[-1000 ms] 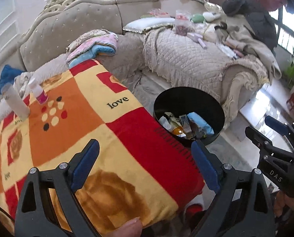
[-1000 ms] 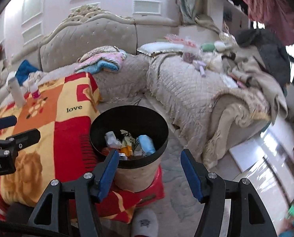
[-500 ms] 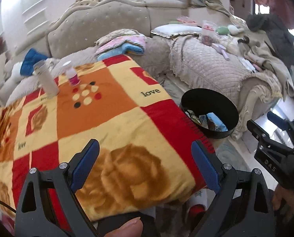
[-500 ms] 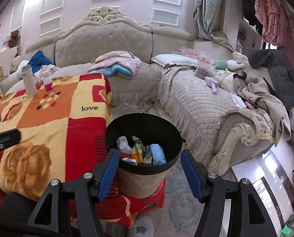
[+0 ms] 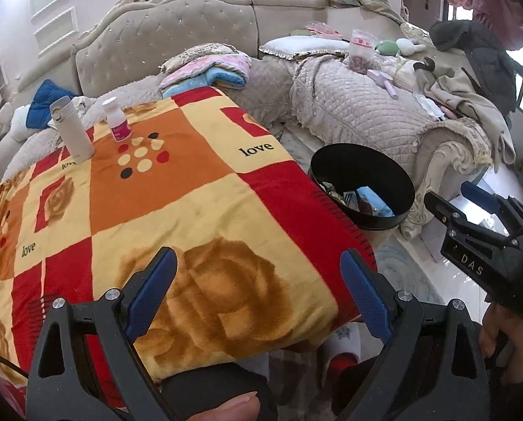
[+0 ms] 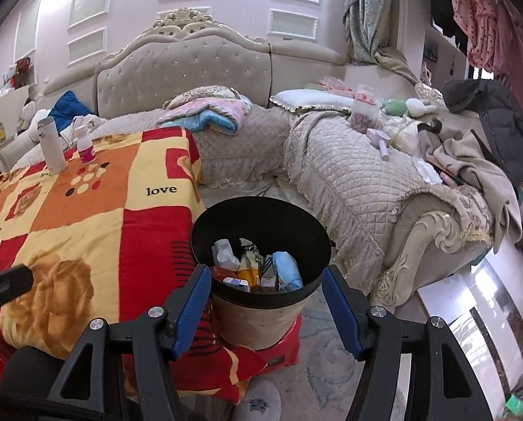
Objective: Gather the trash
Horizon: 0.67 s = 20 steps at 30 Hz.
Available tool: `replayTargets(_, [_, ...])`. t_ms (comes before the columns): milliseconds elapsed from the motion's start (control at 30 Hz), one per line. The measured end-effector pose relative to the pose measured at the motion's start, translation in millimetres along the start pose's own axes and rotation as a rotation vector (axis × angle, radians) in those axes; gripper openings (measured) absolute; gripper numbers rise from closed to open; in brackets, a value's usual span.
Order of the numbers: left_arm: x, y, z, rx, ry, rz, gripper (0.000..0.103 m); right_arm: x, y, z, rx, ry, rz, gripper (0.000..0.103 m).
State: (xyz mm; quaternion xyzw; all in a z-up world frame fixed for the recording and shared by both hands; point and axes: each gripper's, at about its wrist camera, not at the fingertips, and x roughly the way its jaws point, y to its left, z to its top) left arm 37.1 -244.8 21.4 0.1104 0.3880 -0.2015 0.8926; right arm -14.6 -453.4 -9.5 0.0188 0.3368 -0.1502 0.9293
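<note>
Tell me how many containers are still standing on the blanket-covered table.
2: a tall white flask at the blanket's far left corner, and a small pink-labelled bottle just right of it. None looks hidden.

A home living room — a tufted sofa [image 6: 191,70] straight ahead, strewn with folded blankets [image 6: 208,114]; curtains [image 6: 366,14] and hanging clothes [image 6: 485,24] up to the right.

The black-framed left gripper with blue pads [image 5: 257,291] hangs with jaws apart and empty above a red, orange and yellow fleece blanket [image 5: 163,193]. At two o'clock sits a round black-rimmed trash bin [image 5: 363,165]; at eleven o'clock stand a white cylindrical flask [image 5: 71,129] and a small pink-labelled white bottle [image 5: 118,119].
</note>
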Motion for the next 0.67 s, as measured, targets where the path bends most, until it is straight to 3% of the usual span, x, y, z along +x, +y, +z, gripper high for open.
replayTargets(500, [-2,-9,-1,0.016,-0.008,-0.053,0.094,-2,-4,-1,0.013,-0.01,-0.004,0.064])
replayTargets(667, [-3,-11,-3,0.034,-0.025,-0.017,0.094,-3,-6,0,0.015,-0.012,-0.005,0.064])
